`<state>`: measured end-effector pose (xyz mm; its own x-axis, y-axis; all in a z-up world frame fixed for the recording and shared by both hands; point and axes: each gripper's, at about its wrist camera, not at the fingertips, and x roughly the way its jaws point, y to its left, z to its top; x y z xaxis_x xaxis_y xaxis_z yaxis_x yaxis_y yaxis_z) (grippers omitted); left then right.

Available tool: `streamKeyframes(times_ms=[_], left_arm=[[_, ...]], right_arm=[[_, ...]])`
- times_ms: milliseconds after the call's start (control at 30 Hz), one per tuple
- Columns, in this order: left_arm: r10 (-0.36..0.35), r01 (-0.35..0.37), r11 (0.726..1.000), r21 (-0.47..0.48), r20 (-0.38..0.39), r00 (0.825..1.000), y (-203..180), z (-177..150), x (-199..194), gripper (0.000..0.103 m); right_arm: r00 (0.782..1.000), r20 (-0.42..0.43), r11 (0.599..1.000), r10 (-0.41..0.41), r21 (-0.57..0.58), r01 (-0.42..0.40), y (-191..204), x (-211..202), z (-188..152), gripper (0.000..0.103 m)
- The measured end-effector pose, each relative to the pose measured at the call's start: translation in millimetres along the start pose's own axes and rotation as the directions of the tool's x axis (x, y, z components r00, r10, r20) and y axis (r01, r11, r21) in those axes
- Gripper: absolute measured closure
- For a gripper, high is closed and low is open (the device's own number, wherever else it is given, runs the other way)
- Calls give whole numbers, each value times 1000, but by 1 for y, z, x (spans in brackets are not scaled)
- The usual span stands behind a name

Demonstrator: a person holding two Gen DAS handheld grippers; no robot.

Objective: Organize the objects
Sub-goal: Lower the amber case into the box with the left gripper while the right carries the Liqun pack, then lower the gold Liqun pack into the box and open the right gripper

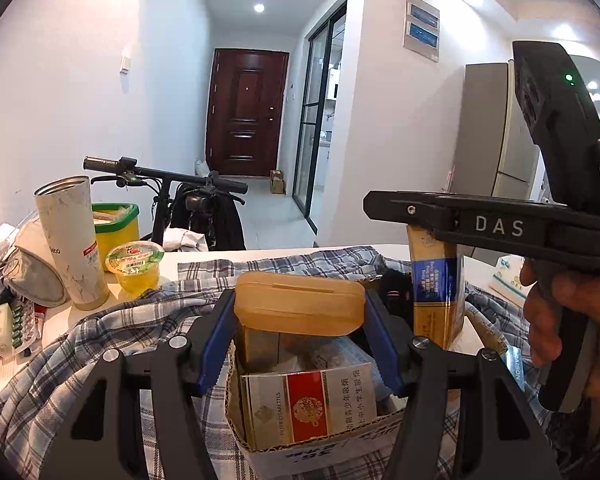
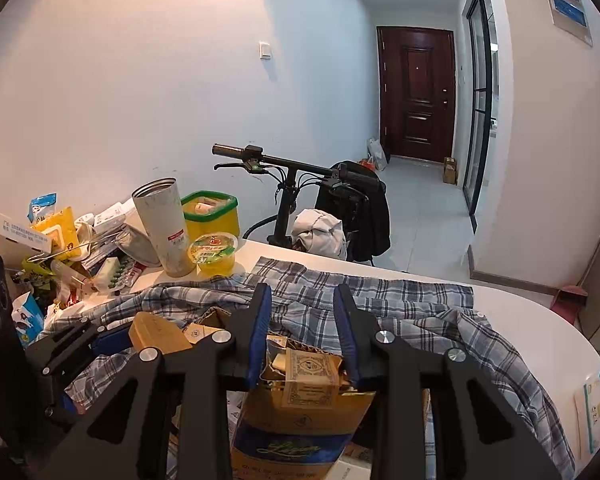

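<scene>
Left gripper (image 1: 300, 312) is clamping a tan rounded case (image 1: 299, 305) between its blue pads, holding it level just above the open cardboard box (image 1: 300, 446). The box is sitting on a blue plaid shirt (image 1: 80, 356) that is lying spread over the white table (image 1: 204, 258). Inside the box a red-and-white cigarette pack (image 1: 312, 404) is leaning against the near wall, with more cartons and paper behind it; can't tell what those are.

Right gripper (image 2: 303, 334) is clenching the torn-open top of a gold-and-blue cigarette pack (image 2: 300, 424), jaws nearly closed on it. From the left wrist view that pack is standing upright at the box's right edge, with the right gripper coming in sideways over it and a hand (image 1: 560, 316) wrapping the handle. Can't tell whether the pack's base is resting on anything.

From the right wrist view the left gripper and its tan case are showing at lower left, beside the right one.

On the table's far left: a white marbled tumbler (image 1: 74, 240) standing upright, a jelly cup (image 1: 136, 266) just beside it, a yellow tub with green rim (image 1: 116, 226) behind both. A heap of packets and boxes (image 2: 52, 248) is piling up further left.

Beyond the table: a bicycle handlebar (image 1: 164, 174), then a dark wooden door (image 1: 246, 112) down the hallway.
</scene>
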<state>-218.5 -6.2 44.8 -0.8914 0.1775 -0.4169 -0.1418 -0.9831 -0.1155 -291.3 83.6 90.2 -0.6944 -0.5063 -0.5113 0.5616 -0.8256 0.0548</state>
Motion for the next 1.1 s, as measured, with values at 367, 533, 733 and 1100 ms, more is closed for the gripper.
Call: streamKeyframes(times_ms=[367,533,733,1100], left_arm=[[-2,2,1000,-22,0,1000,4,0,0,39],[-2,2,1000,-24,2,1000,4,1,-1,39],[-5,6,999,-36,8,1000,6,2,-2,39],[-12,12,999,-43,12,1000,7,5,-2,39]], right_arm=[[1000,-17,1000,-2,-13,2,4,4,-2,72],[998,-58,1000,-13,-18,12,9,14,-5,63],[996,-69,998,-55,-11,54,10,13,-8,28],[986,152,995,-62,83,50,-7,-71,9,0]])
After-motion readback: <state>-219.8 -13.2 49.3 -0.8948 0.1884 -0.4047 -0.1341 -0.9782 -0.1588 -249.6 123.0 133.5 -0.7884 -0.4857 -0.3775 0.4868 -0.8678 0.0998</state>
